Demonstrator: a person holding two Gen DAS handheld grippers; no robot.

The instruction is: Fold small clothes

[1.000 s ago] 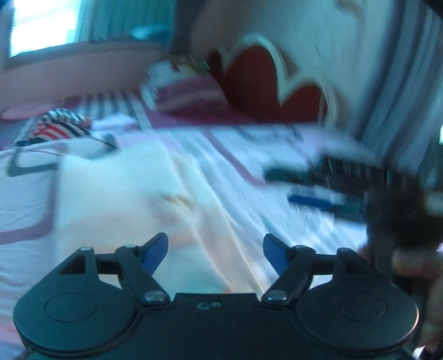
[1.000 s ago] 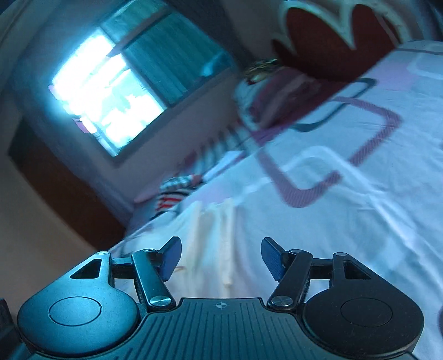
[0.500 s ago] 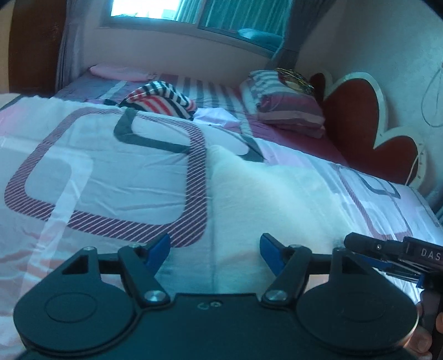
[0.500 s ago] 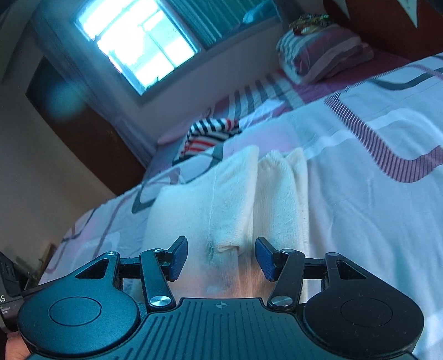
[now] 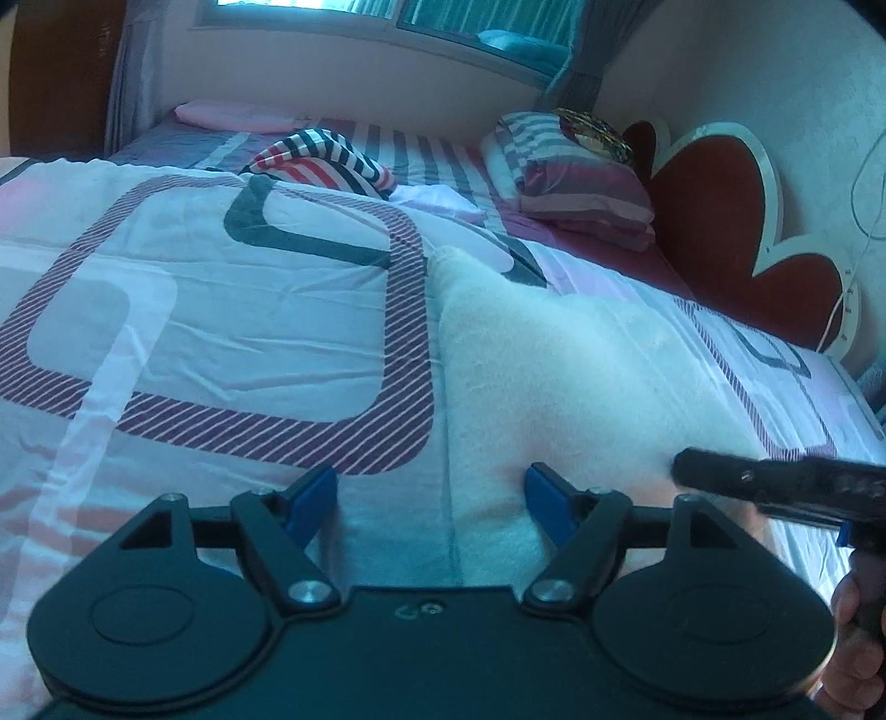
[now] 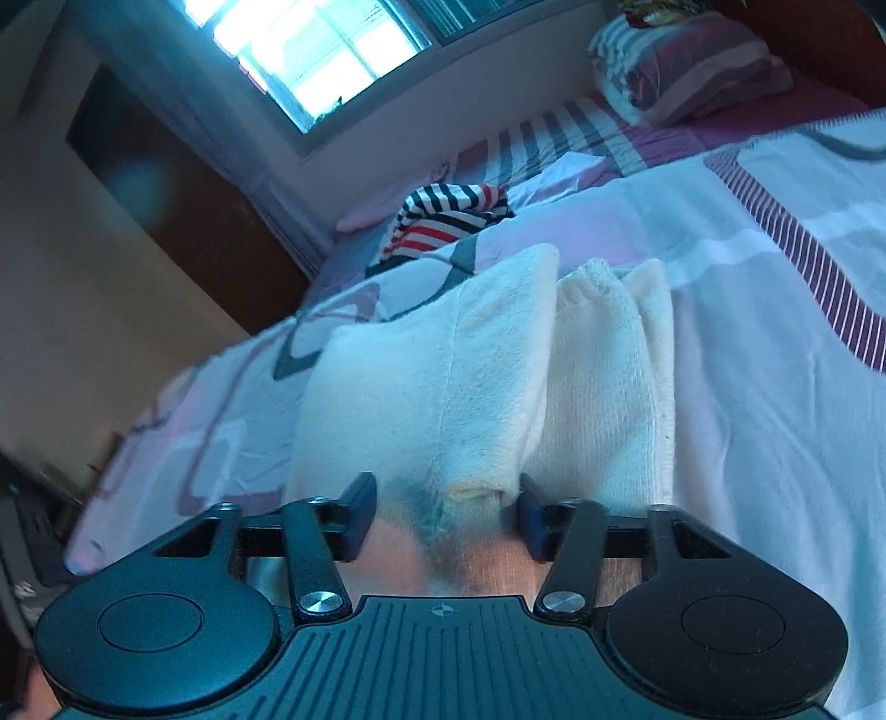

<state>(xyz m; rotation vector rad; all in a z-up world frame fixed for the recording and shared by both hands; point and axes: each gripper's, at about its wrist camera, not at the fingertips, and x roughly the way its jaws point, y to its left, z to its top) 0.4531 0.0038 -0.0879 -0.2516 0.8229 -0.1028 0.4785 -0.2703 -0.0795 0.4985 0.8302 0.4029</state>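
Observation:
A cream fleece garment [image 5: 581, 376] lies on the patterned bedspread [image 5: 210, 332], partly folded lengthwise. In the right wrist view the garment [image 6: 443, 376] shows a folded layer over a second strip. My left gripper [image 5: 432, 498] is open, low over the garment's near left edge, with the edge between its jaws. My right gripper [image 6: 440, 512] is open with the garment's near end between its jaws. The right gripper also shows in the left wrist view [image 5: 775, 482], at the garment's right side.
A red, white and dark striped garment [image 5: 326, 160] lies bunched at the far side of the bed. Striped pillows [image 5: 576, 183] sit by the red heart-shaped headboard [image 5: 731, 232]. A window [image 6: 310, 50] and a dark wooden door [image 6: 166, 183] are behind.
Both grippers have swung down from a blurred sweep and settled at the near end of the cream garment. Both stay open.

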